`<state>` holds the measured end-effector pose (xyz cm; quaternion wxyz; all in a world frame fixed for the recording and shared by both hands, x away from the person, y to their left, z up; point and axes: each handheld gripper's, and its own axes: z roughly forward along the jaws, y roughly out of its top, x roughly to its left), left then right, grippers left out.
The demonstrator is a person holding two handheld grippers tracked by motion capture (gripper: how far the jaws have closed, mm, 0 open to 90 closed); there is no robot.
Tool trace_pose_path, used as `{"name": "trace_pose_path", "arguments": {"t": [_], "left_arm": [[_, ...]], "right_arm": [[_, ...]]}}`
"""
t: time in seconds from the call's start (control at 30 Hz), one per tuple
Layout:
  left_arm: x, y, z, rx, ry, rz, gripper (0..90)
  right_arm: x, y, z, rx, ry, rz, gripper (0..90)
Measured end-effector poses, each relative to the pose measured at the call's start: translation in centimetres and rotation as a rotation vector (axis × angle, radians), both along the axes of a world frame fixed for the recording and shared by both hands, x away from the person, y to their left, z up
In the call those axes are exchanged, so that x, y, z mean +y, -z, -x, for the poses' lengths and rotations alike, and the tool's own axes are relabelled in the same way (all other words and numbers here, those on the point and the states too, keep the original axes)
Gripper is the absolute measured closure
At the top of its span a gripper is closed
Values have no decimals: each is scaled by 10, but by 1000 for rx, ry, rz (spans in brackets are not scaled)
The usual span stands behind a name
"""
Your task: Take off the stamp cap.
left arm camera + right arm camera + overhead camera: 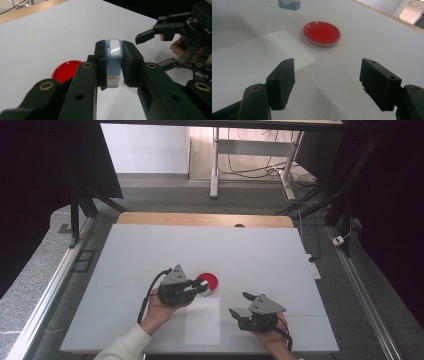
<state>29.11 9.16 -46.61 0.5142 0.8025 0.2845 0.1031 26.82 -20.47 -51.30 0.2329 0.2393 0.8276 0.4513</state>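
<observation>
I am holding a small blue-and-white stamp block (113, 62) between the closed jaws of the left gripper (202, 288), and from the left gripper view it is sitting upright at the centre of the frame, clamped on both flat sides with its white base poking out below the pads. I cannot tell whether that base is touching anything yet.

The red ink pad (321, 33), a round dish, is lying just left of and below the block in the left gripper view; in the high view it is showing at mid-frame, right beside the left gripper's tips. The sheet of white paper (202, 321) is lying lower in that frame, between my two hands.

The right gripper (239, 304) is hovering low at the lower right with its jaws spread wide and nothing between them, pointing toward the dish.

What I am worrying about: the block is narrow and glossy, so a tilt of my wrist could be letting it twist in the pads and meet the surface on an edge. I am also judging that the light dish could skid if pressed off-centre, since nothing is bracing it.
</observation>
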Motion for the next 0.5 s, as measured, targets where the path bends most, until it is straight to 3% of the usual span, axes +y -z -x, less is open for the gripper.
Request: {"name": "trace_pose_path", "arguments": {"t": [0.2, 0.5], "left_arm": [[0, 0, 0, 1, 0, 1, 757], [0, 0, 0, 3, -2, 6, 757]], "right_arm": [[8, 1, 0, -12, -9, 15, 280], [19, 3, 1, -8, -27, -9, 284]]}}
